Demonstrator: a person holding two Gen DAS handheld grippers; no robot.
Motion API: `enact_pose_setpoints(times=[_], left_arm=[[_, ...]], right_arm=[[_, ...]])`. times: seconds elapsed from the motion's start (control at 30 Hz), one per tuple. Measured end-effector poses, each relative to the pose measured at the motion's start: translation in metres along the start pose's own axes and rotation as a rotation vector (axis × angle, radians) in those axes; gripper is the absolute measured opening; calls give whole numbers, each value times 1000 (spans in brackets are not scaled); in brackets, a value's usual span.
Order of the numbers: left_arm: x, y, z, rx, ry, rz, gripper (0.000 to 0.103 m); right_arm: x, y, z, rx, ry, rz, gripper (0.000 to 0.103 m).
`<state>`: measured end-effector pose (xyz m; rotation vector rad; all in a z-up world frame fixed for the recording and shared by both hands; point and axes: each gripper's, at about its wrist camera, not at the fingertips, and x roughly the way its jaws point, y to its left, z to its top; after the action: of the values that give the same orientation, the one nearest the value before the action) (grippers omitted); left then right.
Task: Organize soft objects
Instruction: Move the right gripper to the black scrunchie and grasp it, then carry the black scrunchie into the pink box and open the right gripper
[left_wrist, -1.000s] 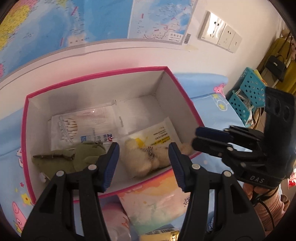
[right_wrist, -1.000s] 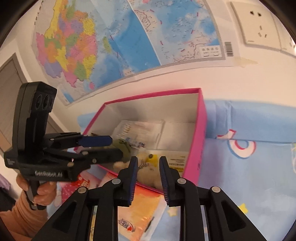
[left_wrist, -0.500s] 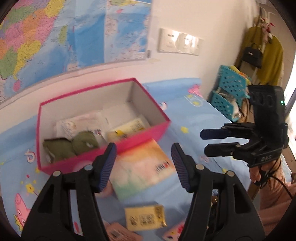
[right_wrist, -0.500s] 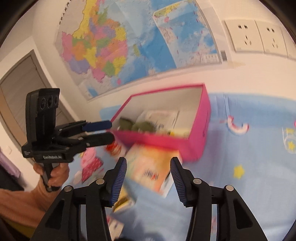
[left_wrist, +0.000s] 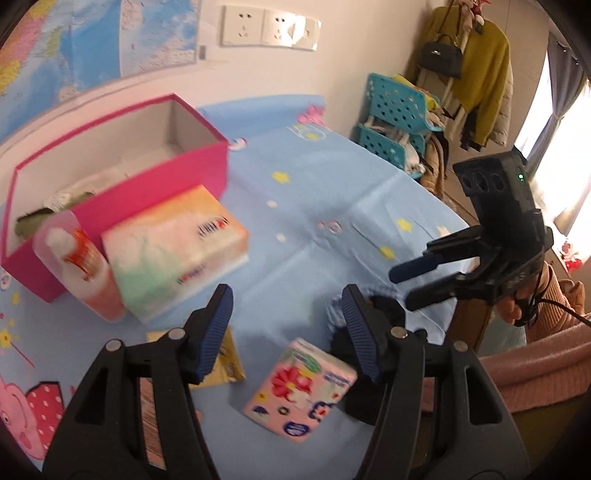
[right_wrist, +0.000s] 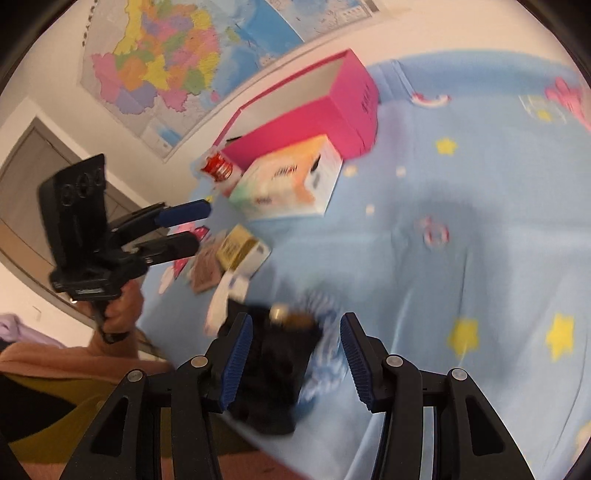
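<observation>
In the left wrist view, a pink box (left_wrist: 122, 192) sits at the upper left of the frame on the blue tabletop (left_wrist: 332, 184), with green soft things barely showing inside it. A clear pouch (left_wrist: 79, 269) and a pastel tissue pack (left_wrist: 173, 254) lie just in front of it, touching its near wall. Lower centre, the left hand-held gripper (left_wrist: 288, 332) hangs released, with its fingers spread wide and nothing between them, above a pink flowered tissue packet (left_wrist: 301, 387); a yellow packet (left_wrist: 225, 354) lies beside it. A dark soft thing (left_wrist: 384, 314) lies at the tabletop's edge. At the right, the right hand-held gripper (left_wrist: 406, 286) is also released and empty. In the right wrist view it (right_wrist: 295, 354) hovers over that blurred dark soft thing (right_wrist: 277, 365), which rests on a blue-striped cloth (right_wrist: 325, 358).
</observation>
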<state>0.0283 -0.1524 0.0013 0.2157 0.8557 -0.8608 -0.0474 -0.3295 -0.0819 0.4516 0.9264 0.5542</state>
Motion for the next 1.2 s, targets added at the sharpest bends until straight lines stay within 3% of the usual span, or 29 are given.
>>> enact_pose_setpoints(times=[0.13, 0.3, 0.4, 0.43, 0.53, 0.63, 0.9, 1.2], left_arm=[[2, 2, -8, -19, 7, -21, 63], [1, 6, -18, -49, 18, -40, 63], [0, 6, -24, -59, 22, -35, 63], [0, 6, -26, -59, 23, -36, 63], [0, 6, -30, -67, 26, -37, 63], [-1, 8, -32, -73, 28, -48, 63], [-10, 5, -34, -62, 5, -123, 63], [-5, 6, -26, -112, 15, -305, 63]], right_arm=[[5, 16, -21, -24, 51, 46, 55], [29, 21, -28, -4, 88, 11, 55], [38, 19, -26, 19, 66, 2, 55], [39, 19, -24, 26, 46, -1, 53], [40, 19, -24, 15, 25, -20, 22], [34, 25, -22, -16, -4, -35, 14], [2, 44, -2, -68, -114, -12, 13], [-8, 67, 39, -179, -194, -21, 13]])
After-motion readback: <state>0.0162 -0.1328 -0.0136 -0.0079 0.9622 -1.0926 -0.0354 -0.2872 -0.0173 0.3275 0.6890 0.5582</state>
